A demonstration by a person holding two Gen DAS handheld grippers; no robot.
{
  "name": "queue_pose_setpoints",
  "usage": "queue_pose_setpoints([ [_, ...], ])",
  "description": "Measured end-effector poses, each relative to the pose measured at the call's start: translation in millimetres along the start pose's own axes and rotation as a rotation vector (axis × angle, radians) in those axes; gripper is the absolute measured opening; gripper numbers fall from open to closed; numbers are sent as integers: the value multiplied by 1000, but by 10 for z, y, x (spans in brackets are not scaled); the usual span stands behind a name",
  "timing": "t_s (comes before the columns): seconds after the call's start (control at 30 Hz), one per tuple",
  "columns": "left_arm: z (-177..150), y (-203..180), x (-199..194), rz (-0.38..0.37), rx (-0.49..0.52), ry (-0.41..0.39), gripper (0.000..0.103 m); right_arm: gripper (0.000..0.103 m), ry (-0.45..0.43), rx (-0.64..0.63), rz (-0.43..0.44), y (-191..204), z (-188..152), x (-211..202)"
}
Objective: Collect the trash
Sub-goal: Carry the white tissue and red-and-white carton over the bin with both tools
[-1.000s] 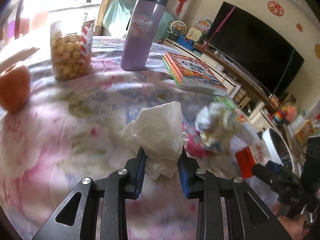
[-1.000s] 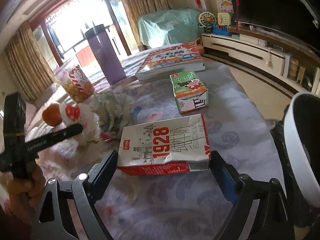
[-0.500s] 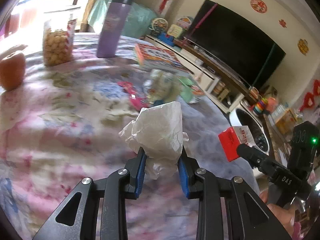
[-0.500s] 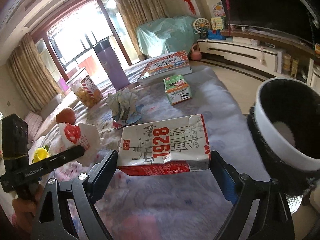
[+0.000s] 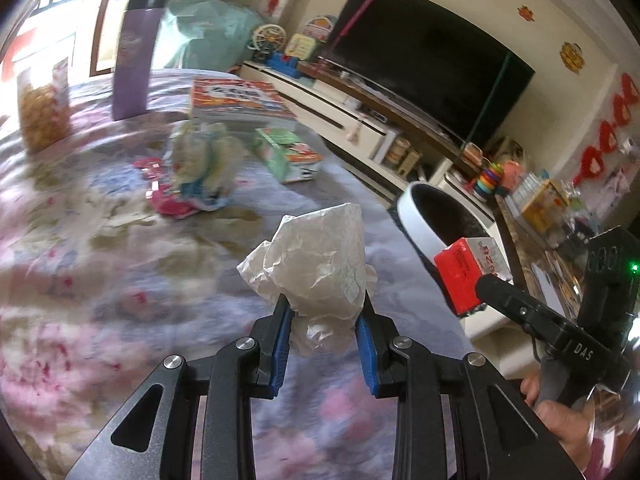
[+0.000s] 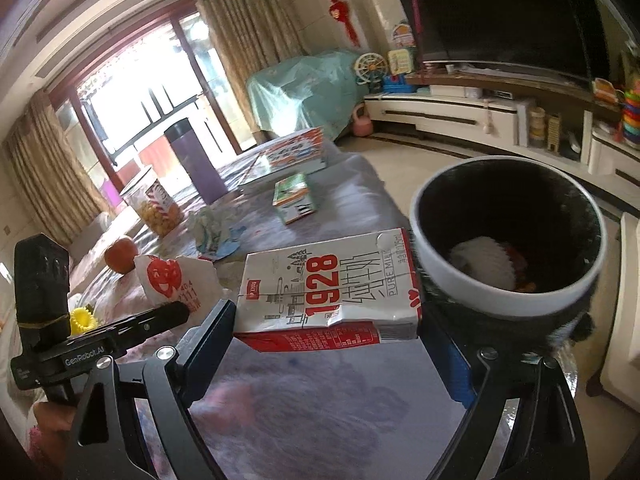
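Note:
My left gripper (image 5: 323, 316) is shut on a crumpled white paper wrapper (image 5: 316, 264), held above the floral tablecloth (image 5: 100, 280). My right gripper (image 6: 326, 340) is shut across the length of a red and white milk carton (image 6: 328, 284) marked 1928, just left of the white bin (image 6: 508, 236) with a black liner. Something white lies at the bin's bottom. In the left wrist view the carton (image 5: 464, 272) hangs in front of the bin (image 5: 436, 220) at the table's right edge. A crumpled wrapper heap (image 5: 204, 160) and a green carton (image 5: 288, 154) lie farther back on the table.
A purple flask (image 5: 134, 52), a snack jar (image 5: 42, 108), books (image 5: 240, 100) and an orange (image 6: 120, 254) stand at the table's far end. A TV (image 5: 432, 60) on a low white cabinet lines the wall beyond the bin.
Both grippers have swung right across the table with their loads. The bin has come close in the right wrist view, and the table's trash heap has dropped back.

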State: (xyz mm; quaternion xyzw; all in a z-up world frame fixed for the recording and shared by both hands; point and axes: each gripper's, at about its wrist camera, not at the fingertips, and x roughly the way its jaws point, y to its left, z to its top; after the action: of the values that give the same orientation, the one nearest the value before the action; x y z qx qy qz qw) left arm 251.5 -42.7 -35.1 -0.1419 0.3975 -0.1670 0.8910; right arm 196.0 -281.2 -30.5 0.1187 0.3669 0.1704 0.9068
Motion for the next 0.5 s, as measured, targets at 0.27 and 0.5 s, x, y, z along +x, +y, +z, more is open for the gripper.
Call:
queue_pose_setpoints([
  [0.27,58,-247,210,-22,46,20,28,92,-18,42,-31,-268,9,-136],
  [0.5,61,-417,343,-34,72,36,28,92,-33,62,-50,-411,31,-228],
])
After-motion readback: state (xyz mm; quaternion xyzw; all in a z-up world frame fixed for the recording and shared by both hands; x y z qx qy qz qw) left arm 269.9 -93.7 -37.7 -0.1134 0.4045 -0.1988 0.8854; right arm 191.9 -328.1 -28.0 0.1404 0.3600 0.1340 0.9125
